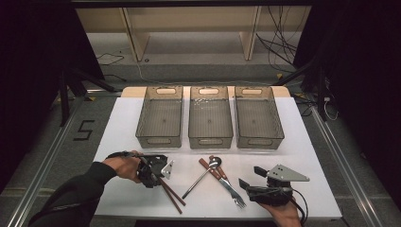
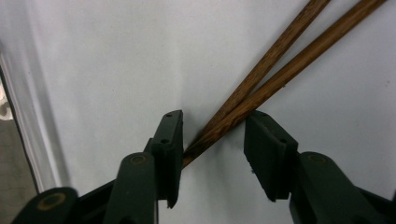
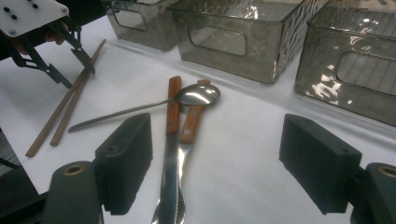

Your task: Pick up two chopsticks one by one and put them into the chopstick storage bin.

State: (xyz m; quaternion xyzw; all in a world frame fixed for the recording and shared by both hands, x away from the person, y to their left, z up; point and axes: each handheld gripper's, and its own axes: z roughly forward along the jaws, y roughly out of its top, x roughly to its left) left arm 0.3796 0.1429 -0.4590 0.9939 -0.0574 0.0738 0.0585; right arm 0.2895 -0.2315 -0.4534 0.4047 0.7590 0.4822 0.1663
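Observation:
A pair of brown wooden chopsticks (image 1: pixel 172 196) (image 2: pixel 280 60) (image 3: pixel 65 109) lies on the white table at the front left. My left gripper (image 1: pixel 158 178) (image 2: pixel 215 135) (image 3: pixel 79 77) points down over their near ends. Its jaws straddle both sticks with a gap still showing, so it is open. A spoon (image 1: pixel 203 175) (image 3: pixel 198 94) lies across a wooden-handled knife (image 1: pixel 208 166) (image 3: pixel 173 107) and fork (image 1: pixel 231 189) (image 3: pixel 190 123) at the table's middle front. My right gripper (image 1: pixel 249 177) (image 3: pixel 215 158) rests low at the front right, open and empty, facing the cutlery.
Three grey see-through bins stand side by side behind the cutlery: left (image 1: pixel 160 140), middle (image 1: pixel 210 141), right (image 1: pixel 259 141) (image 3: pixel 345 70). The table's front edge (image 1: pixel 208 216) runs just behind both hands. A shelf frame and cables stand beyond the table.

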